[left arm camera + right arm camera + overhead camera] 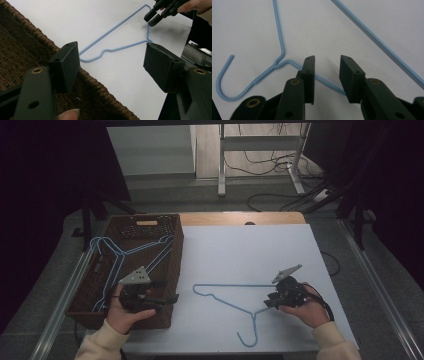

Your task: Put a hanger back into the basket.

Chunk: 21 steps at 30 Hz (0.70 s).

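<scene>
A blue wire hanger (230,285) lies flat on the white table top (250,245), its hook toward the person. My right gripper (270,300) is at the hanger's right arm, close to the neck. In the right gripper view its jaws (327,67) stand apart, and the hanger's wire (377,41) runs beneath the gap with neither pad pressing on it. My left gripper (167,291) hovers over the right rim of a brown wicker basket (177,250), open and empty (112,62). The left gripper view also shows the hanger (125,46) and the right gripper (151,19) farther off.
Blue hangers (117,257) lie inside the basket, which takes up the table's left side. A wooden strip (240,218) edges the table at the back. Beyond it are a metal frame leg (221,165) and cables (270,165) on the floor.
</scene>
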{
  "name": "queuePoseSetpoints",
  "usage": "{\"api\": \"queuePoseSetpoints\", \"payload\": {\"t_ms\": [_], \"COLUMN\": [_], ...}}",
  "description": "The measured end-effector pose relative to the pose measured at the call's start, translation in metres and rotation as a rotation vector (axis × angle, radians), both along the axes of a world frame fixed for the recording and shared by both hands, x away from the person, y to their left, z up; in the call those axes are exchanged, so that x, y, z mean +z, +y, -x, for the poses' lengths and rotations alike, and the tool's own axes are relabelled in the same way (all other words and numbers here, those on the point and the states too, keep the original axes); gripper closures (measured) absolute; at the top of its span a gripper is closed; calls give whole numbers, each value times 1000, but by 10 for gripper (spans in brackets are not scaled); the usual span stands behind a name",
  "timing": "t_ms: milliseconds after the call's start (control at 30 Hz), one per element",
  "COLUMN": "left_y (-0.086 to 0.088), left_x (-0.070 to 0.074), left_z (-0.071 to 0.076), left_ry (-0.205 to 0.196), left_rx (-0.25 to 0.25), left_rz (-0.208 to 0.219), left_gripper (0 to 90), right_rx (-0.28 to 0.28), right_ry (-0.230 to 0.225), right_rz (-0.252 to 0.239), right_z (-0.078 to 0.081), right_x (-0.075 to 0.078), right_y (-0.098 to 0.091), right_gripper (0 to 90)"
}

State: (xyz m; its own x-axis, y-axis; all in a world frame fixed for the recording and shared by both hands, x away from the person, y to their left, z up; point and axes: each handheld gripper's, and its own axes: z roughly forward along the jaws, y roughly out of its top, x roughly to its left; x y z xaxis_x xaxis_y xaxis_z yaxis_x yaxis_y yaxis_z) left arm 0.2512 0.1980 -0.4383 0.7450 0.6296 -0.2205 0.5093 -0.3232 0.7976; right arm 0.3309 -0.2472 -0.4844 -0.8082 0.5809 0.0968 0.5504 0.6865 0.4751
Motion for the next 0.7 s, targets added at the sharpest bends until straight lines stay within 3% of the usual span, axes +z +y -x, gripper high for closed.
{"api": "queuePoseSetpoints", "payload": {"t_ms": [133, 300, 467, 567, 700], "left_y": [1, 1, 1, 1, 1], "left_x": [0, 0, 0, 0, 0], "left_z": [0, 1, 0, 1, 0], "left_ry": [-2, -3, -2, -2, -1], "left_rx": [1, 2, 0, 0, 0], "left_rz": [1, 1, 0, -1, -1], "left_gripper": [291, 291, 291, 291, 291], "right_rx": [37, 79, 109, 139, 181], "right_ry": [5, 6, 7, -28, -38], "right_rz": [28, 99, 119, 150, 204], "right_z": [2, 3, 1, 5, 9], "right_x": [-3, -10, -14, -14, -12], "right_y": [3, 5, 6, 7, 15], "right_gripper": [568, 483, 490, 499, 626]}}
